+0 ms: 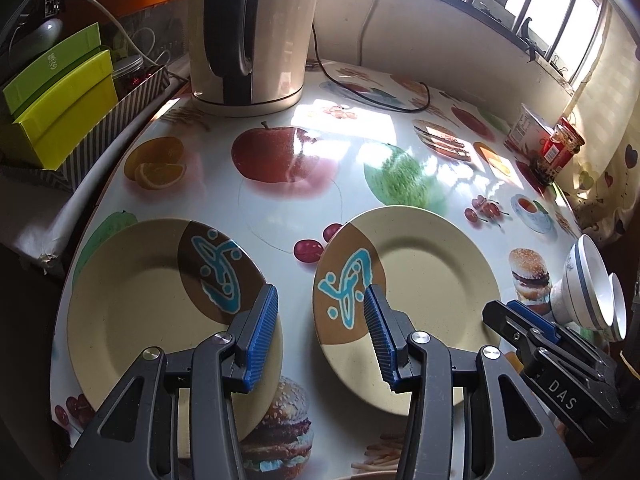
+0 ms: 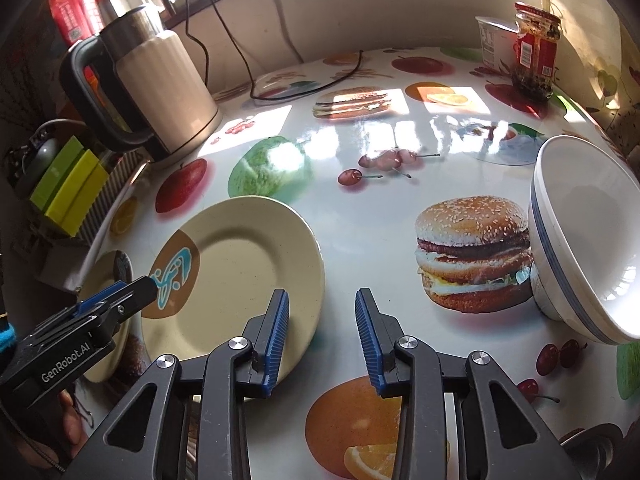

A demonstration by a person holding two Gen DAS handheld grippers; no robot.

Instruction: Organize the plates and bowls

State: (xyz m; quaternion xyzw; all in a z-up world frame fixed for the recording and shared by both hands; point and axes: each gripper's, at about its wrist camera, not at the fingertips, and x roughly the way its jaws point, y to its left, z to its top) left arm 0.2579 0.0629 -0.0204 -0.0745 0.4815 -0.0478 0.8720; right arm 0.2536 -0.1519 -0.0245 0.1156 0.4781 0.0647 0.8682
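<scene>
— Two claws, both low over the desk (image 1: 352,184); what do they hold?
— Nothing. The left claw (image 1: 320,336) stands spread above the gap between two cream plates; the right claw (image 2: 322,340) is partly spread, its left finger (image 2: 276,336) over the near plate's rim, bare desk between the jaws.
— And the plates?
— From the left wrist, the left plate (image 1: 132,304) lies at nine o'clock and the right plate (image 1: 432,292) at two o'clock, apart.
— Bowls?
— Stacked white bowls (image 2: 588,240) tilt at the right claw's two o'clock. A kettle (image 1: 256,32) stands far off at twelve.
</scene>
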